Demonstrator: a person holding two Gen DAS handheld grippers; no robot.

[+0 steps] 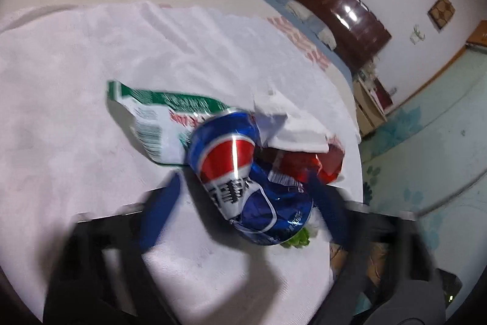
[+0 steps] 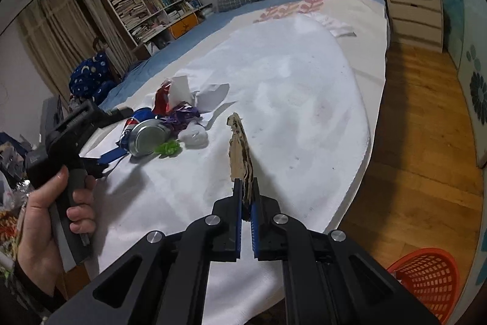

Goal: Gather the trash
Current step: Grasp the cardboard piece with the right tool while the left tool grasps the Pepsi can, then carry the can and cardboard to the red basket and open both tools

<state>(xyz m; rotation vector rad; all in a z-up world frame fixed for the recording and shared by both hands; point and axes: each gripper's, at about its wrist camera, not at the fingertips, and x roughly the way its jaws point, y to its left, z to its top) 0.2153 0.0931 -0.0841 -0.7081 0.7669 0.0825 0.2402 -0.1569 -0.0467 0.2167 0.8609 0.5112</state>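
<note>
A crushed blue Pepsi can lies on the white cloth spread over the bed, in a small heap of trash. My left gripper straddles the can. Its blue fingers stand on either side, and a strip of cloth shows between the left one and the can. In the right wrist view the can shows its silver base. My right gripper is shut on a torn strip of brown cardboard, which sticks up above the cloth.
Around the can lie a green-and-white wrapper, red foil, white paper, a green scrap, a white wad and purple foil. An orange basket stands on the wooden floor at bottom right.
</note>
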